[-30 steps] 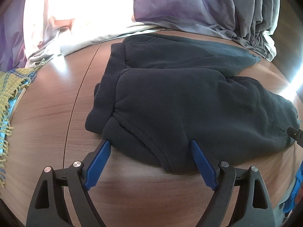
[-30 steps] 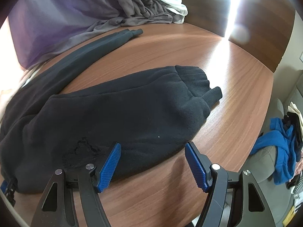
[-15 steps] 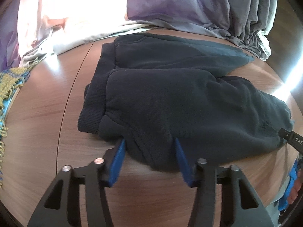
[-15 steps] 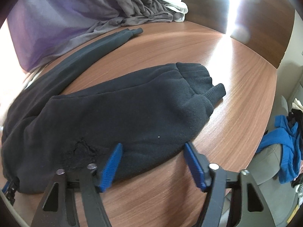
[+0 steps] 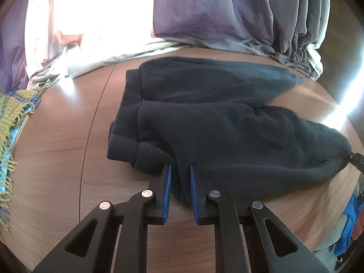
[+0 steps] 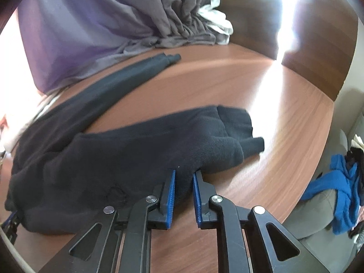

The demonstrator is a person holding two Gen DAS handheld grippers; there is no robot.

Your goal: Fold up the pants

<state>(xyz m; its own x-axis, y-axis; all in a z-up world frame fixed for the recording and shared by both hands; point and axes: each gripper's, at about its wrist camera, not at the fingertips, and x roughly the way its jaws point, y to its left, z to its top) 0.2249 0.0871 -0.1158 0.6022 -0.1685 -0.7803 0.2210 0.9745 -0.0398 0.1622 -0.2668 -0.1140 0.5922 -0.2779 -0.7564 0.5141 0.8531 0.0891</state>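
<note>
Left wrist view first: the dark pants (image 5: pixel 216 122) are laid across the wooden tabletop (image 5: pixel 68 159), waistband end toward the left, one leg running off behind toward the curtains (image 5: pixel 227 11). The left hand-held gripper (image 5: pixel 180 173) is closing on the near edge just beside the waistband, and a pleat of fabric is already pinched between the blue pads (image 5: pixel 167 195). So that edge can be counted as grasped. A fringed scarf (image 5: pixel 13 118) is parked at the far left, well apart, so it shouldn't get dragged in.

Right wrist view: the right hand-held gripper (image 6: pixel 184 175) is closing too, with a fold of the near leg clamped between its pads (image 6: pixel 171 195), not far from the ribbed cuff (image 6: pixel 234 127). The other leg (image 6: pixel 127 77) is stretched out toward the back. A blue garment (image 6: pixel 341 182) is heaped off the tabletop to the right.

For the step itself, probably the near edge gets carried over the far one. Best results would be had if both ends are lifted evenly and kept taut, so the middle isn't left sagging. It can't be told whether both layers are caught in either pinch, so that should be checked early in the lift. The loose cuff flap may need smoothing afterwards.
</note>
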